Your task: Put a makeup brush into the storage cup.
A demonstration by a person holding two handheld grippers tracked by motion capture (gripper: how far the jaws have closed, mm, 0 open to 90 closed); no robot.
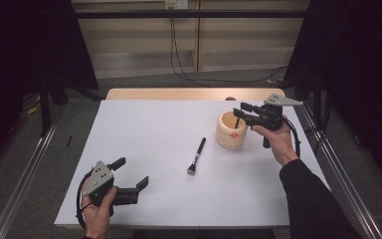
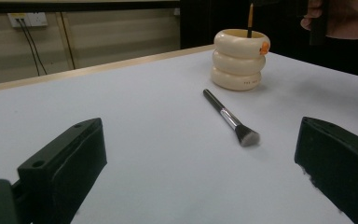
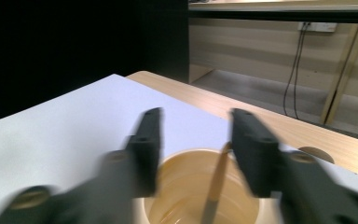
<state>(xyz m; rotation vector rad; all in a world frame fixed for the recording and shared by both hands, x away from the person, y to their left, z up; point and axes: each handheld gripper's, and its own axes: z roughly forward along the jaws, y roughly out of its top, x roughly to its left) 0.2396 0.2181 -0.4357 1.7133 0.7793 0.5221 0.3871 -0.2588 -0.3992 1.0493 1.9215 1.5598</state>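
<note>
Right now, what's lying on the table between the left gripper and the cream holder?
A makeup brush lies flat between the left gripper and the cream holder, in the high view.

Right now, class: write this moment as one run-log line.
right hand-held gripper: open over cream holder, brush handle standing inside | left hand-held gripper: open, idle | makeup brush: lying on table

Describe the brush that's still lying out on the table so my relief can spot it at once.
On the white table, look near the middle, just left of the cream ringed holder at the right. The makeup brush lies flat there, black handle pointing away, silver ferrule and grey bristles toward the person. Unlike the thin brush standing upright inside the holder, this one lies alone, touching nothing.
</note>
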